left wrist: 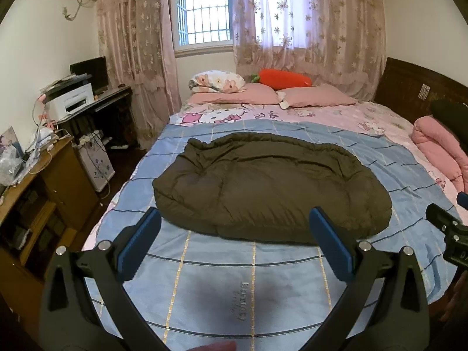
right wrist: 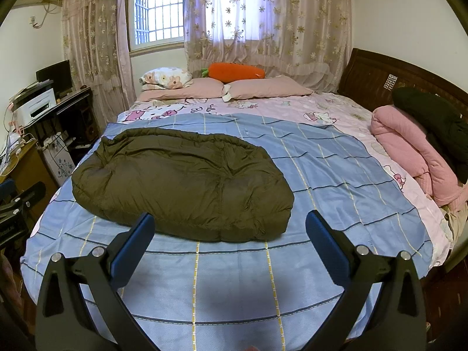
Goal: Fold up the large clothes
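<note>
left wrist view, folded jacket (left wrist: 272, 187) beyond spread left tongs (left wrist: 235, 223)

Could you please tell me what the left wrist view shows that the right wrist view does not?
Only the left wrist view shows the wooden cabinet beside the bed and the right hand-held gripper at its edge. Only the right wrist view shows the dark garment on the pink quilt in full. Both show the folded olive jacket on the blue sheet, with jaws open.

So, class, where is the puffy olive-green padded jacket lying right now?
The puffy olive-green padded jacket lies on the blue checked sheet, mid-bed in both wrist views, ahead of both open tools, well short of the pink pillows.
</note>
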`<action>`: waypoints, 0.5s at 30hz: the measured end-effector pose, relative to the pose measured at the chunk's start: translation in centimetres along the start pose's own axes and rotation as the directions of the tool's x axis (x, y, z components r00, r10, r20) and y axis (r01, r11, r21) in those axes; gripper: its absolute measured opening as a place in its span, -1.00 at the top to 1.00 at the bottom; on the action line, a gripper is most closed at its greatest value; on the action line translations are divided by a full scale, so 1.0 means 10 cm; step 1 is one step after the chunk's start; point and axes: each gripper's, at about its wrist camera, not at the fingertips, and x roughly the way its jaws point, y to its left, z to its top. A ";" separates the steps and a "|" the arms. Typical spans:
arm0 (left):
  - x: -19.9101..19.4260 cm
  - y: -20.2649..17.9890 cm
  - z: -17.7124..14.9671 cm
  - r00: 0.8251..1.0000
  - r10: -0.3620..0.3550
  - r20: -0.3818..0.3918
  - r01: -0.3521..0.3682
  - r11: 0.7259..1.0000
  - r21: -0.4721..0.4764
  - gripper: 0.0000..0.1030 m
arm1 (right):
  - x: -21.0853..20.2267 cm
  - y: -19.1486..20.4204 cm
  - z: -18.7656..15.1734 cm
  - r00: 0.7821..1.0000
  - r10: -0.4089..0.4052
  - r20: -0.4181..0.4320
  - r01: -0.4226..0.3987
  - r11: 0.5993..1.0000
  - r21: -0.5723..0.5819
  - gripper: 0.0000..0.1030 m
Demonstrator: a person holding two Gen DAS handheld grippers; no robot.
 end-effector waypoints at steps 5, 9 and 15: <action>-0.02 -0.04 0.01 1.000 -0.017 -0.005 0.017 1.000 0.016 -0.96 | 0.00 0.01 0.01 1.000 0.002 0.000 -0.002 1.000 -0.001 -0.97; -0.03 0.00 0.02 1.000 -0.022 -0.003 0.022 1.000 0.005 -0.96 | 0.00 0.00 0.00 1.000 0.000 0.000 0.000 1.000 0.000 -0.97; -0.03 0.03 0.03 1.000 -0.026 -0.008 0.026 1.000 -0.007 -0.96 | 0.00 0.01 0.01 1.000 0.001 0.000 -0.001 1.000 -0.002 -0.97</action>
